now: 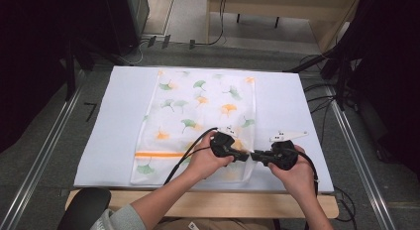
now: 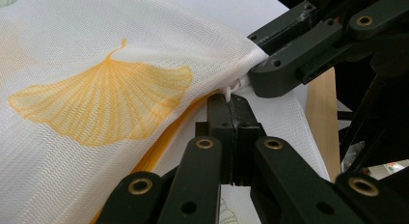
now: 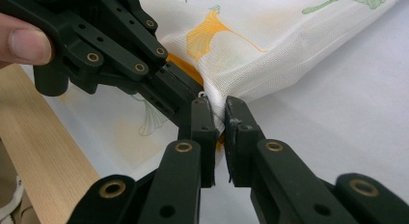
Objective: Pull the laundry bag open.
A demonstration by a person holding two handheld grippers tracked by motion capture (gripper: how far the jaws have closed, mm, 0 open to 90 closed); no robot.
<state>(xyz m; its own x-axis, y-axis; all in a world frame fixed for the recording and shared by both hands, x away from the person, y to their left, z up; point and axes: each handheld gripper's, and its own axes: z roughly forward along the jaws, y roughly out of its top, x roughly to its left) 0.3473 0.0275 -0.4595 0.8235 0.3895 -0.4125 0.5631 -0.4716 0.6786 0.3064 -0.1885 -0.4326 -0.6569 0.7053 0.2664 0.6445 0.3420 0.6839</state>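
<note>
Cloth (image 1: 198, 118) is lying spread toward the table's near edge; you are clamping its near-right corner with the left gripper (image 1: 245, 156) and right gripper (image 1: 254, 156). Any fold is not yet begun.

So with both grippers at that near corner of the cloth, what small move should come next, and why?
Probably lift the corner slightly. The left gripper and right gripper both pinch the ginkgo-print cloth at its near right corner, already raised off the white table cover.

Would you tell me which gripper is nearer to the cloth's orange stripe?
Left. The left gripper sits over the cloth, closer to the orange stripe; the right gripper meets it from beyond the cloth's right edge.
</note>
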